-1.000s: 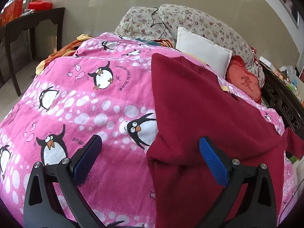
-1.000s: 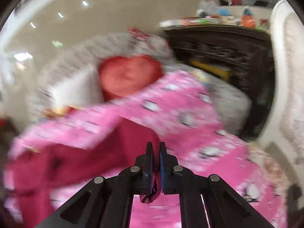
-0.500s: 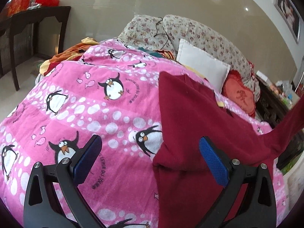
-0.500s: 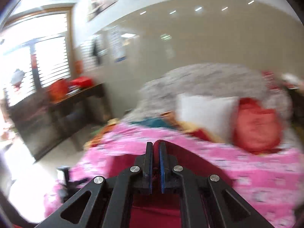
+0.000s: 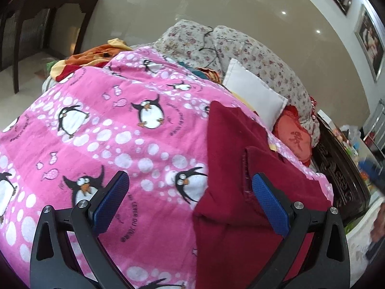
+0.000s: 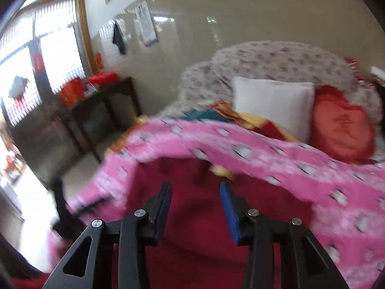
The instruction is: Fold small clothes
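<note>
A dark red garment (image 5: 240,168) lies on the pink penguin blanket (image 5: 108,132), with its sleeve folded over onto the body. It also shows in the blurred right wrist view (image 6: 192,216). My left gripper (image 5: 190,201) is open and empty, hovering over the garment's left edge. My right gripper (image 6: 196,207) is open and empty just above the red cloth.
A white pillow (image 5: 255,96), a red cushion (image 5: 293,139) and floral pillows (image 5: 240,48) sit at the head of the bed. A dark wooden table (image 5: 43,12) stands left of the bed, dark carved furniture (image 5: 341,180) on the right.
My right gripper carried the red sleeve across over the garment, then opened and let it go. The sleeve now lies folded on the body. My left gripper stayed open.
</note>
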